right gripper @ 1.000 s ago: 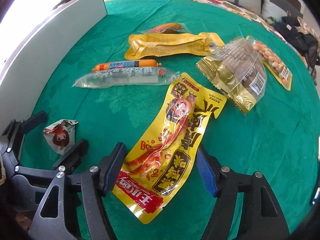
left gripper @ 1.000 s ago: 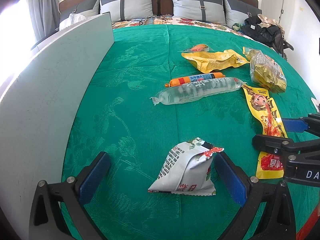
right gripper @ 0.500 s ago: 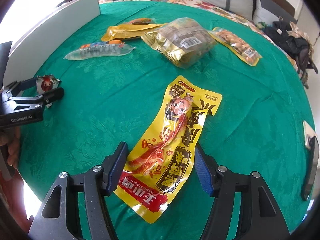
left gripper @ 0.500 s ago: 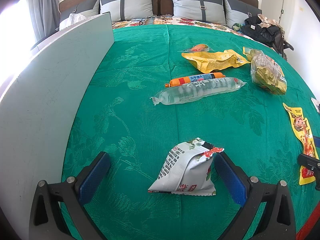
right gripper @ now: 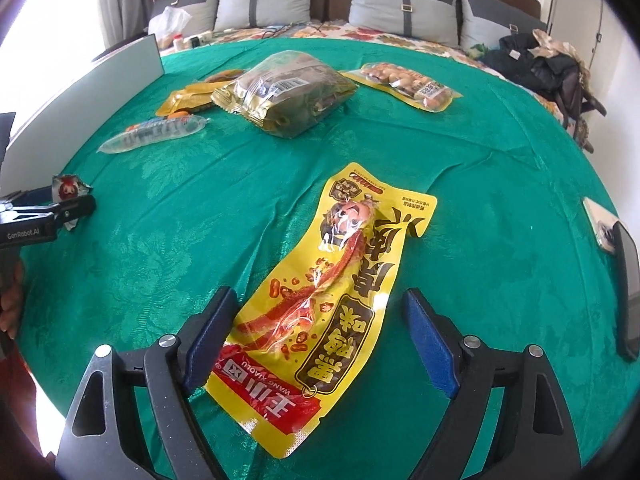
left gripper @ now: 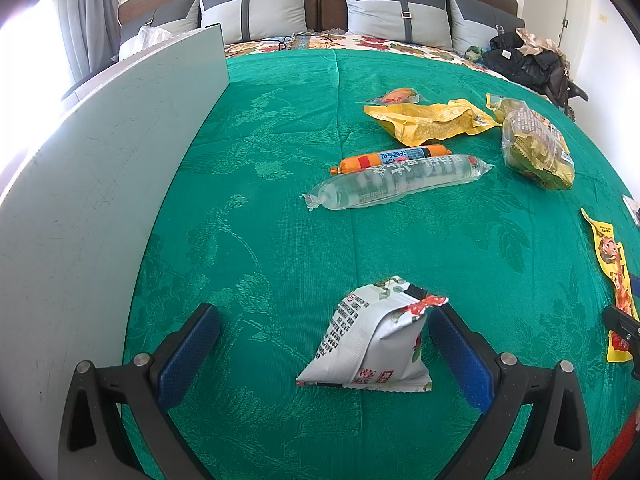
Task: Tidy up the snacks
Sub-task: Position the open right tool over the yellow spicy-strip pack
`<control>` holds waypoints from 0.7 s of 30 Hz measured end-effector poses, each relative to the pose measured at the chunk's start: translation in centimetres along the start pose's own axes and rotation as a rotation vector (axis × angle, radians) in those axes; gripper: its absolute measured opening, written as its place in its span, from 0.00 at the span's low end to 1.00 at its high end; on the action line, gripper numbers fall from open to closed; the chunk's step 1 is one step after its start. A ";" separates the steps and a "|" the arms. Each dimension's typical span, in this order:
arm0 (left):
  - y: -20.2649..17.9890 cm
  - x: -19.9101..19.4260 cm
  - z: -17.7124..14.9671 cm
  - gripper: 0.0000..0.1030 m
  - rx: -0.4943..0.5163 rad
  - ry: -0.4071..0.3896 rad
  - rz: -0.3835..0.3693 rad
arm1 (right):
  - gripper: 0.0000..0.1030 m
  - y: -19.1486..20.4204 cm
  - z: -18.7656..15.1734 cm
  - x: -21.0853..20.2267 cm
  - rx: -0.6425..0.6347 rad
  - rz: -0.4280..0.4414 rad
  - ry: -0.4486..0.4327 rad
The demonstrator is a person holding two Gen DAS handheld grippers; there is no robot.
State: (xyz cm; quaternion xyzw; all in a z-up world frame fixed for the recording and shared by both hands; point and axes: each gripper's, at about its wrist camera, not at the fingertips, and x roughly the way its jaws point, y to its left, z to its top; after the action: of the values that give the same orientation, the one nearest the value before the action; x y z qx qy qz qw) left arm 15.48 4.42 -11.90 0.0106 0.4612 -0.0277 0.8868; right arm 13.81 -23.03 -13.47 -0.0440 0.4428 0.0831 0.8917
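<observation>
On the green cloth (left gripper: 280,240) a small white snack packet (left gripper: 372,340) stands between the fingers of my left gripper (left gripper: 322,320). That gripper is open; the packet sits close to the right finger (left gripper: 456,352). A long yellow packet with a cartoon face (right gripper: 344,272) lies flat between the fingers of my right gripper (right gripper: 320,296). Its jaws are opening and neither pad presses on the packet. The same yellow packet (left gripper: 612,256) shows at the right edge of the left wrist view. My left gripper (right gripper: 48,212) appears at the far left of the right wrist view.
A grey board (left gripper: 100,200) stands along the left side. Further back lie a clear tube packet (left gripper: 400,182), an orange sausage (left gripper: 392,158), a yellow bag (left gripper: 432,122), a gold bag (right gripper: 288,96) and a nut packet (right gripper: 408,86). A phone (right gripper: 628,288) lies at the right.
My right gripper has slid the yellow packet to the right, away from the left gripper, and its jaws have widened off the packet. The left gripper and white packet kept still.
</observation>
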 end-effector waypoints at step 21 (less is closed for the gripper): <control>0.0 0.0 0.0 1.00 0.000 0.000 0.000 | 0.91 -0.1 -0.4 0.1 0.005 0.007 -0.041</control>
State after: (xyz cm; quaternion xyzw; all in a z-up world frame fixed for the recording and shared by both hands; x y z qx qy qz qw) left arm 15.42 4.41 -11.90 0.0105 0.4612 -0.0275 0.8868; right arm 13.59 -23.19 -13.79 -0.0385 0.4246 0.0859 0.9005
